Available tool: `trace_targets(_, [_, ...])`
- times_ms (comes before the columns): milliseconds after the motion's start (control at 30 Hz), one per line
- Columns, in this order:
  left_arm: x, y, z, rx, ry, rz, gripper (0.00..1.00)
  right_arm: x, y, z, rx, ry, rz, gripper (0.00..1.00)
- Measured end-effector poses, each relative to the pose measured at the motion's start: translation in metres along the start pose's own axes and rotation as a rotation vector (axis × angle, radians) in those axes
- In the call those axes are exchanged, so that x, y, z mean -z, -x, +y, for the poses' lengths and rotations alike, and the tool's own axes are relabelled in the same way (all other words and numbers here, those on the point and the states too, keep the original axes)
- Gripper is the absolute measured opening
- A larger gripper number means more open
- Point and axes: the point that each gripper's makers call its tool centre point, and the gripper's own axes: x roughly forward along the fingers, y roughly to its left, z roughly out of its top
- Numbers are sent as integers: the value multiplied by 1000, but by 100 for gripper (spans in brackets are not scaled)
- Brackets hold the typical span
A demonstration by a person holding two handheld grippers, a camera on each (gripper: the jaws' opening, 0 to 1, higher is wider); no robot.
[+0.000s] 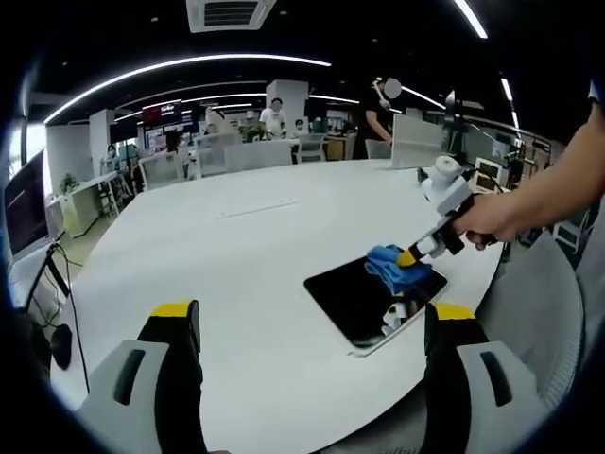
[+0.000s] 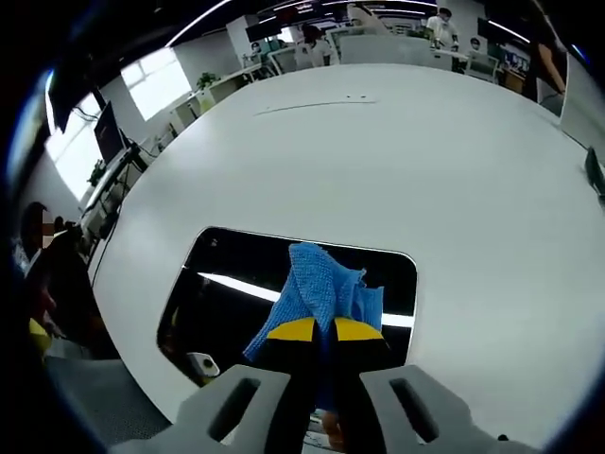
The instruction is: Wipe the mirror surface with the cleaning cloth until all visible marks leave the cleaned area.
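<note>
Mirror (image 2: 236, 284) near table (image 1: 246, 274) edge: right gripper (image 2: 316, 329) pinches cloth (image 2: 321, 284) onto it for wiping; left gripper (image 1: 312, 326) wide, empty.

The left gripper view looks from the near edge across the white surface (image 1: 265, 236), well back from the mirror (image 1: 364, 303) at right of centre. The right gripper view looks steeply down, close above the same mirror (image 2: 236, 274), blue cloth (image 2: 321, 284) at lower centre. Both views share these and the office behind.
</note>
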Motion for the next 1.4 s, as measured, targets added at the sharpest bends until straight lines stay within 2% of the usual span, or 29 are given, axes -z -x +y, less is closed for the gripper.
trace_targets(367, [-1, 0, -6, 14, -11, -3, 98, 18, 11, 7, -3, -1, -9, 0])
trace_targets(633, [0, 0, -7, 18, -15, -1, 98, 26, 15, 8, -1, -8, -21, 0])
trace_targets(933, [-6, -4, -5, 14, -16, -15, 97, 31, 18, 9, -9, -11, -20, 0])
trace_targets(1100, [-1, -4, -8, 17, -8, -7, 97, 36, 22, 11, -23, 8, -12, 0])
trace_targets(1400, [11, -11, -17, 36, -6, 18, 96, 43, 27, 15, -34, -73, -12, 0])
